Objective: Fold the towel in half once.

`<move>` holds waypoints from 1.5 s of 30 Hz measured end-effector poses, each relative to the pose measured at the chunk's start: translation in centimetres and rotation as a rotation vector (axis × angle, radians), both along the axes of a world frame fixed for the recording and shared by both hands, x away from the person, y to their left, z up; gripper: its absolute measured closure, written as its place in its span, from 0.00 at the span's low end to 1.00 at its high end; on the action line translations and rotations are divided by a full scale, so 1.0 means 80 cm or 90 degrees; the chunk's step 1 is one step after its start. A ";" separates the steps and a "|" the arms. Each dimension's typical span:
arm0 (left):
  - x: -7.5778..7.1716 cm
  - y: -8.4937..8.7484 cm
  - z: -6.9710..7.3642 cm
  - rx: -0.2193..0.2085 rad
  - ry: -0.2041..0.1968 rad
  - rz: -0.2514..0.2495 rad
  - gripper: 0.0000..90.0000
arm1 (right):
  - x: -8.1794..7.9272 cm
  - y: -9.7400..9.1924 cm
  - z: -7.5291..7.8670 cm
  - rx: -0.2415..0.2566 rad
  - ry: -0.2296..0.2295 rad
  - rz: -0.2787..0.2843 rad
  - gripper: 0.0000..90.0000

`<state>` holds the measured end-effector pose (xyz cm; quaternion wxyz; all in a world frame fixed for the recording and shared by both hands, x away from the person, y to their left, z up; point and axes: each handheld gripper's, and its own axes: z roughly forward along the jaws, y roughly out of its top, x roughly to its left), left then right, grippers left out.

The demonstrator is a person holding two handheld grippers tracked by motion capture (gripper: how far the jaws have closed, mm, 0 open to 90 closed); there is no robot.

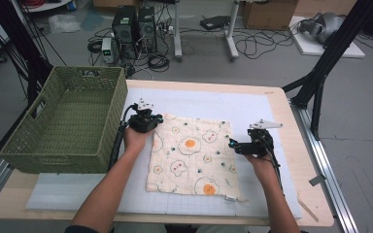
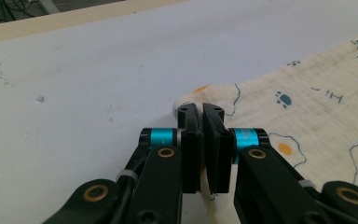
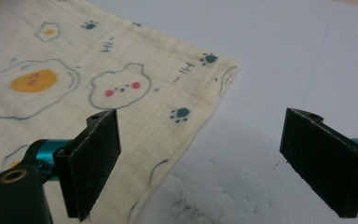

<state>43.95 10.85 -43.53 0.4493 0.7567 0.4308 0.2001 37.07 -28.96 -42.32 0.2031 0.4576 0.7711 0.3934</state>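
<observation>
A cream cloth (image 1: 189, 155) printed with fried eggs and bear faces lies flat on the white mat (image 1: 252, 104). My left gripper (image 1: 158, 118) is at the cloth's far left corner. In the left gripper view its jaws (image 2: 200, 116) are shut on that corner, with a fold of cloth (image 2: 307, 107) pinched between the pads. My right gripper (image 1: 233, 144) hovers at the cloth's right edge, open. In the right gripper view it (image 3: 203, 121) straddles that edge: one pad is over the cloth (image 3: 98, 60), the other over bare mat, and nothing is gripped.
A green woven basket (image 1: 68, 121) stands on the table's left side, close to my left gripper. The mat covers most of the wooden table (image 1: 311, 194). Computers, cables and boxes sit on the floor beyond the far edge.
</observation>
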 end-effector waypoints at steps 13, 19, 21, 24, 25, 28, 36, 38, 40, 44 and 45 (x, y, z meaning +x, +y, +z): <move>-0.003 0.002 -0.003 -0.016 -0.001 0.002 0.95 | 0.073 0.026 -0.020 -0.036 0.058 -0.008 0.38; -0.003 0.003 -0.003 -0.015 0.003 0.003 0.95 | 0.082 0.033 -0.030 -0.031 0.049 -0.016 0.57; -0.004 0.004 -0.004 -0.017 0.007 0.003 0.95 | 0.082 0.033 -0.029 -0.031 0.047 -0.011 0.70; -0.005 0.004 -0.005 -0.016 0.009 0.005 0.95 | 0.080 0.037 -0.027 -0.043 0.051 0.024 0.94; -0.006 0.004 -0.005 -0.017 0.006 0.008 0.95 | 0.079 0.041 -0.026 -0.053 0.048 0.033 0.95; -0.007 0.004 0.001 -0.027 -0.015 0.030 0.95 | 0.079 0.044 -0.022 -0.076 0.048 0.039 0.96; -0.005 0.003 0.040 -0.063 -0.078 0.038 0.96 | 0.077 0.034 0.010 -0.042 -0.039 -0.002 0.96; -0.007 0.006 0.042 -0.072 -0.069 0.032 0.96 | 0.075 0.032 0.015 -0.032 -0.040 0.004 0.96; -0.010 0.007 0.041 -0.066 -0.056 0.015 0.96 | 0.072 0.031 0.018 -0.032 -0.042 0.012 0.96; -0.019 0.004 0.048 -0.060 -0.056 -0.021 0.96 | 0.062 0.034 0.027 -0.025 -0.043 0.028 0.96; -0.022 0.003 0.052 -0.055 -0.063 -0.026 0.96 | 0.059 0.034 0.030 -0.025 -0.046 0.032 0.96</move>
